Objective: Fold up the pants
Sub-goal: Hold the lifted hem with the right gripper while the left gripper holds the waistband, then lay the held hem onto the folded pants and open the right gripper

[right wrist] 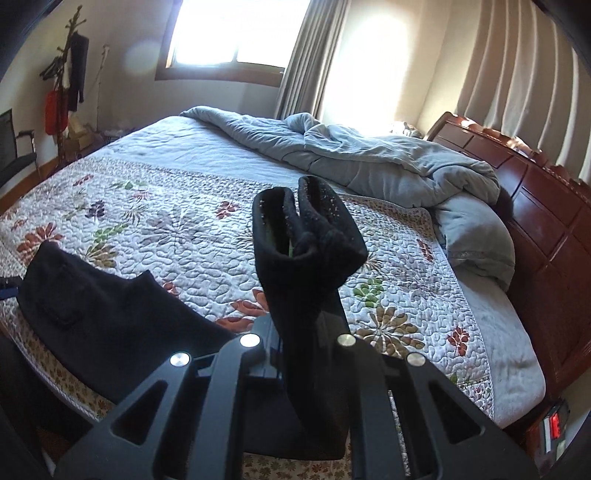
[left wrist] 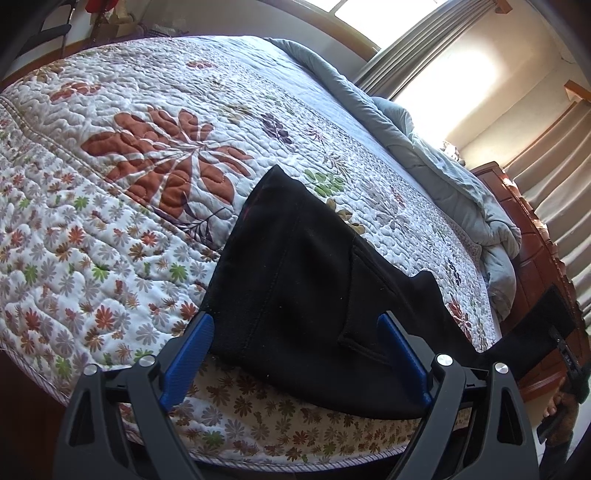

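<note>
one pants point(left wrist: 291, 280), black, near edge of bed point(left wrist: 110, 229) | left tongs point(left wrist: 295, 332) spread wide around waist end | right tongs point(right wrist: 306, 332) clenched on both cuffs, lifted | one grey duvet point(right wrist: 369, 162) far side | curtains point(right wrist: 517, 74), one window point(right wrist: 236, 29)

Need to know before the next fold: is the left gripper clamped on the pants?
No, the left gripper is open, its blue fingers spread either side of the black pants.
</note>
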A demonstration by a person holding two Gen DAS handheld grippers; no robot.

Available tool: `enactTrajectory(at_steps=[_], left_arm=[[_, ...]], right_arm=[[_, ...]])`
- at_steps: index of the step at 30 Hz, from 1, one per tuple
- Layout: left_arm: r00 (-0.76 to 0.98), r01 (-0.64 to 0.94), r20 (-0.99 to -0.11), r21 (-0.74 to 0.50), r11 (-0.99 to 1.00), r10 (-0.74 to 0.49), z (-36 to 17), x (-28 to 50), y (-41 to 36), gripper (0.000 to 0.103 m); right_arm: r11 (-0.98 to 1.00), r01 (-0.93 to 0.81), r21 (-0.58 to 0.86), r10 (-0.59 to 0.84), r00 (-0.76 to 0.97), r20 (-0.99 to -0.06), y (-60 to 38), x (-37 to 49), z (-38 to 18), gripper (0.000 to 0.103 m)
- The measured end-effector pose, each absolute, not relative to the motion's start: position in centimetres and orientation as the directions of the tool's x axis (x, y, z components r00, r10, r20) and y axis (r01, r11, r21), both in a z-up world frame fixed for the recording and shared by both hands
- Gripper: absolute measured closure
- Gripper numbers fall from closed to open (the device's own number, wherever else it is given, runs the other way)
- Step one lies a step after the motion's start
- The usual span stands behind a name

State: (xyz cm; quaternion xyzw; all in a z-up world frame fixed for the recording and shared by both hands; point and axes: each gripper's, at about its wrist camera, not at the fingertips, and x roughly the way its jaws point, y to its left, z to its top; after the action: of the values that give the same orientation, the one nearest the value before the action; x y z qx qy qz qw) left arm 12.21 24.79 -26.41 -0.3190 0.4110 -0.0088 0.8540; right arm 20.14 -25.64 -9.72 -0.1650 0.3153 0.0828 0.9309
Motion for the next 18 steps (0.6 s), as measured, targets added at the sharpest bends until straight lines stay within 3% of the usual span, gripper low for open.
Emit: enactTrajectory(at_steps=[10, 18], left_arm=[[0.673, -0.239, -0.679, -0.577, 0.781, -0.295, -26.4, 11.8, 25.2, 0.013], [0.675, -0.229, -0.671, -0.586, 0.777, -0.307, -26.4, 11.8, 25.4, 0.013]], right_arm=[[0.829, -0.331, -0.451, -0.023, 0.785, -0.619, -20.4, 19.7, -13.2, 0.094], [0.660, -0.408, -0.631, -0.111, 0.778, -0.619, -15.4, 19.1, -19.3, 0.094]])
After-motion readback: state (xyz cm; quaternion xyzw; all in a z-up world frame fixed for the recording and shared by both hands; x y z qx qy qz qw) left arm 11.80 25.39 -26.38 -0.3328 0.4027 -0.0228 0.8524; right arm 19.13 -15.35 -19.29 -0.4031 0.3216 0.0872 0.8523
